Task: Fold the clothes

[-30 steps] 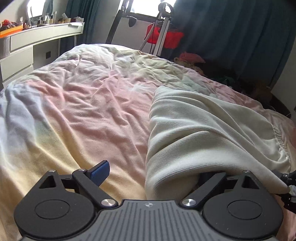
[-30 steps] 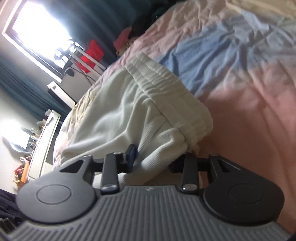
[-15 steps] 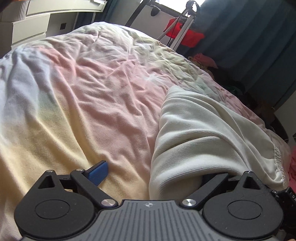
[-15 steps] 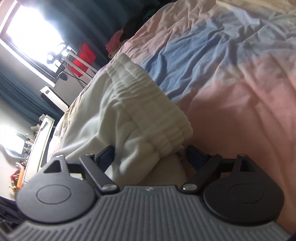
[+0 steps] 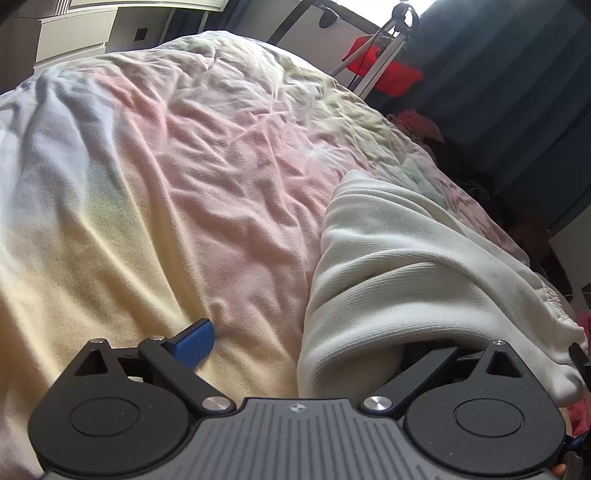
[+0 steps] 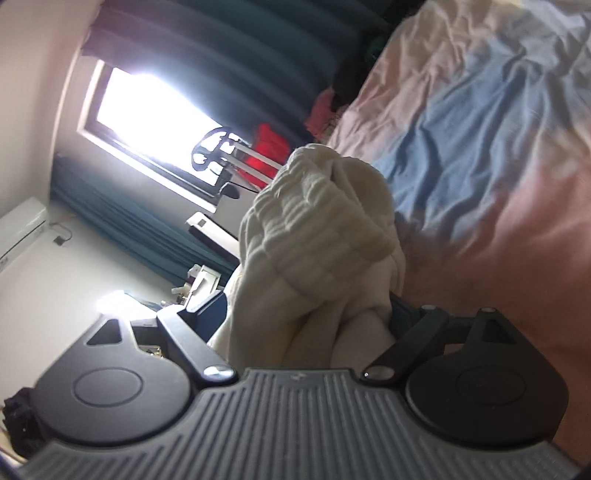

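Observation:
A cream ribbed knit garment (image 5: 406, 266) lies on the pastel bedspread (image 5: 166, 166), to the right in the left wrist view. My left gripper (image 5: 306, 347) is open, its blue left finger (image 5: 194, 343) on the bedspread and its right finger hidden under the garment's near edge. In the right wrist view the garment's elastic waistband end (image 6: 314, 229) is bunched between the wide jaws of my right gripper (image 6: 306, 314), lifted off the bed; both blue fingers flank the cloth.
Dark teal curtains (image 5: 517, 92) and a red bag on a metal rack (image 5: 384, 70) stand beyond the bed. White drawers (image 5: 74, 33) are at the far left. A bright window (image 6: 147, 107) and wall air conditioner (image 6: 22, 225) show in the right wrist view.
The right gripper opened wider, then rose and tilted with the waistband end bunched in it. The left gripper tilted downward and stayed open at the garment's near edge.

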The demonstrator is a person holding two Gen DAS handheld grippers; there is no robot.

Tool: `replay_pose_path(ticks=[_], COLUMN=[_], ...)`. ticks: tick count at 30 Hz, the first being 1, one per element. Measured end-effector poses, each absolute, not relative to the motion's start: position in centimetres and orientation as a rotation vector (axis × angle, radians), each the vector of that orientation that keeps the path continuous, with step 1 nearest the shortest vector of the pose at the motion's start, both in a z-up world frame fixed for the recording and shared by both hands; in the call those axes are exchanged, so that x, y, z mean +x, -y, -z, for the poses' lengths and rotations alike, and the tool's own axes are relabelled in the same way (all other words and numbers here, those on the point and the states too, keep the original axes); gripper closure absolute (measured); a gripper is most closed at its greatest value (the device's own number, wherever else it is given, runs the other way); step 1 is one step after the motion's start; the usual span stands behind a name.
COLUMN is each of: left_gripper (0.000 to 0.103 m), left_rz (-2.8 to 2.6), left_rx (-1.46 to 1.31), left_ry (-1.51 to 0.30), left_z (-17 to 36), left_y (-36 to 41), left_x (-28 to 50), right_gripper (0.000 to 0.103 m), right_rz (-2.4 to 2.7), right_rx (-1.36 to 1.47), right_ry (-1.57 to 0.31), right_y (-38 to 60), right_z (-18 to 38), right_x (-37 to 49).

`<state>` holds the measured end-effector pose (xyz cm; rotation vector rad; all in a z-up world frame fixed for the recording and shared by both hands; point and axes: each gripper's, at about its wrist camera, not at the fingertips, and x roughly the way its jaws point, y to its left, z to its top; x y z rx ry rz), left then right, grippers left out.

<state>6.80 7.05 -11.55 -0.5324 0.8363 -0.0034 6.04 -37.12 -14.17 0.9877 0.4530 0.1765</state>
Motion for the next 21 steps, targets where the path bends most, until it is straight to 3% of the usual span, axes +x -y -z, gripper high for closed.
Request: replay_pose_path(ticks=[1, 5, 9, 17, 21], left_gripper=[0.004, 0.004, 0.004, 0.000, 0.001], left_rz=[0.006, 0.056, 0.161, 0.383, 0.341], left_rx=[-0.532, -0.568, -0.635, -0.768, -0.836], left_ry=[-0.838, -0.903, -0.941, -0.865, -0.926], left_z=[11.5, 11.5, 10.9, 9.1, 10.9], left_y=[-7.0, -7.4, -8.1, -9.5, -9.0], left_x=[6.8, 7.5, 7.6, 6.7, 9.3], right_gripper=[0.014, 0.044, 0.068, 0.072, 0.072], right_rz=[-0.172, -0.082, -0.053, -0.011, -0.003], right_rx=[0.975, 0.839, 0.722, 0.772, 0.785], right_ry=[-0.466, -0.648, -0.656, -0.621, -0.617], right_y=[37.0, 35.8, 34.8, 35.6, 35.5], right_z=[14.1, 15.6, 14.3, 13.7, 13.9], right_x=[6.1, 6.9, 6.4, 5.8, 6.1])
